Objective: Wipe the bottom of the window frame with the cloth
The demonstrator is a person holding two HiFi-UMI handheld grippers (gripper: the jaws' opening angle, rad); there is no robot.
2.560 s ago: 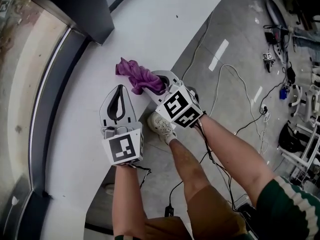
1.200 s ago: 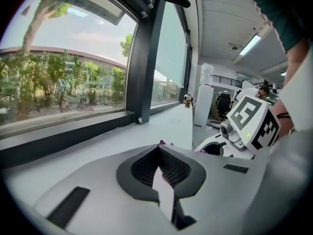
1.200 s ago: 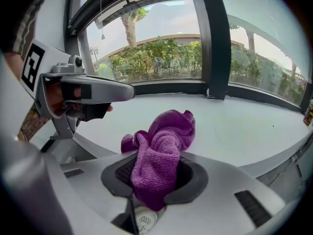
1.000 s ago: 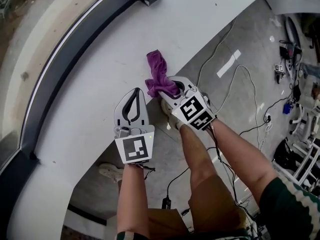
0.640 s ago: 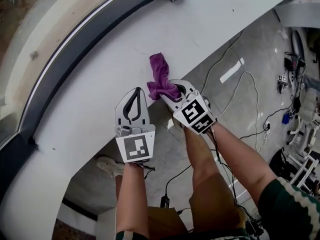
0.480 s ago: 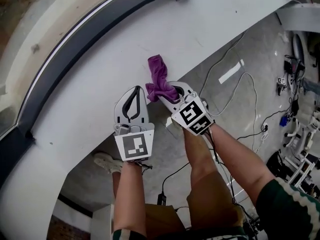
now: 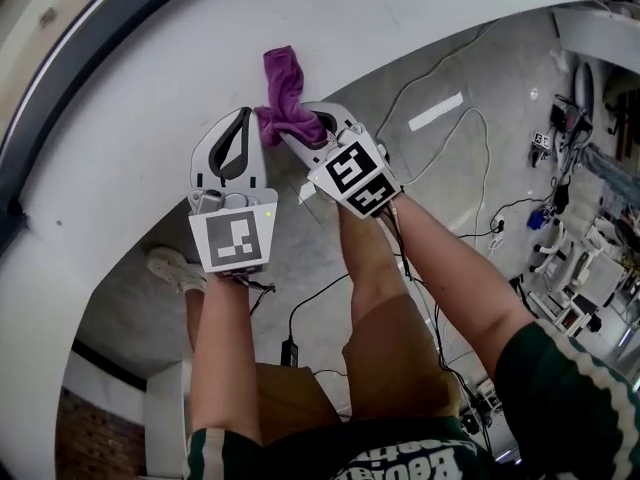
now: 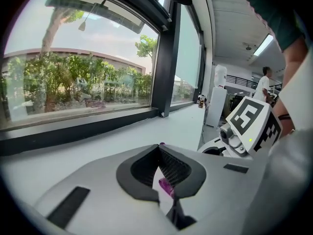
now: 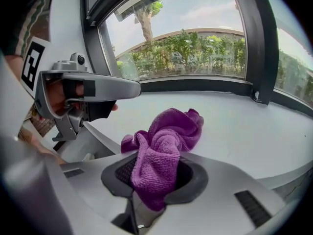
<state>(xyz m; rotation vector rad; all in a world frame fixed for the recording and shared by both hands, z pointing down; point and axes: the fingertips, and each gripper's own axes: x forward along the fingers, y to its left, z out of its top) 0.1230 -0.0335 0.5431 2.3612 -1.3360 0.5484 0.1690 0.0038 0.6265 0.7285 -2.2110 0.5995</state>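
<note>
A crumpled purple cloth [image 7: 283, 90] rests on the white window sill [image 7: 120, 148], and my right gripper [image 7: 276, 120] is shut on its near end. In the right gripper view the cloth [image 9: 164, 141] bulges up between the jaws of the right gripper [image 9: 155, 156] and trails forward onto the sill. My left gripper [image 7: 244, 114] sits just left of it over the sill, shut, with nothing held; its tips meet in the left gripper view [image 8: 159, 148]. The dark bottom rail of the window frame [image 8: 73, 131] runs along the sill's far side, some way beyond both grippers.
A dark vertical mullion [image 8: 164, 58] stands on the frame to the right. Below the sill's edge the grey floor carries loose cables [image 7: 450, 138] and a white shoe [image 7: 165, 266]. Equipment [image 7: 565, 118] crowds the far right. A person [image 8: 264, 82] stands in the room behind.
Both grippers have moved together along the sill and now sit higher in the head view. The right one still holds the cloth, the left stays shut. The window frame has slid to the upper left.
</note>
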